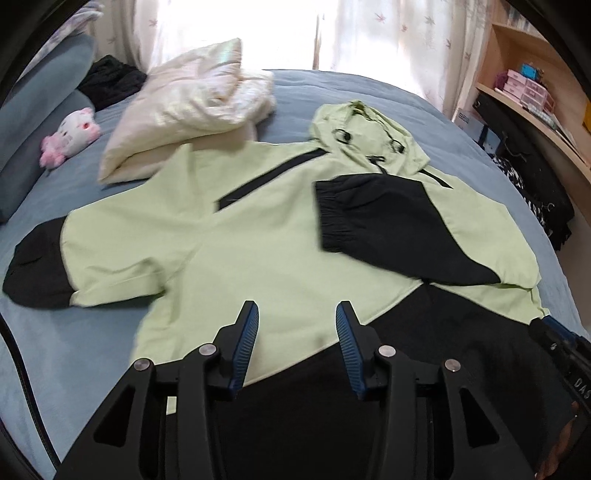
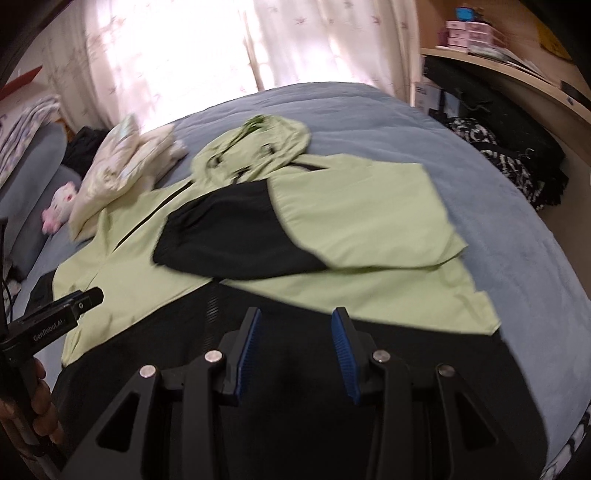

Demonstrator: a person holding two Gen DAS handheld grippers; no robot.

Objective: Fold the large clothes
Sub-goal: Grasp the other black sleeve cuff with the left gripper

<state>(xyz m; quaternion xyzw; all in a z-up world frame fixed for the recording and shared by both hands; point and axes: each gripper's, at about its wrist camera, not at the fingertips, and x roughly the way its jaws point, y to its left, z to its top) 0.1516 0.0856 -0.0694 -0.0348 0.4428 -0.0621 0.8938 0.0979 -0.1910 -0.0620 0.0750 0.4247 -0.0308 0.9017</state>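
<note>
While curtains glow behind it, a blue bed carries the green-and-black hoodie, spread flat with one black-cuffed sleeve folded across its chest. A pillow and plush toy lie beyond; shelves stand right. Bare bed borders the hoodie's far side. Left tool and right tool hover part-open, holding nothing.
</note>
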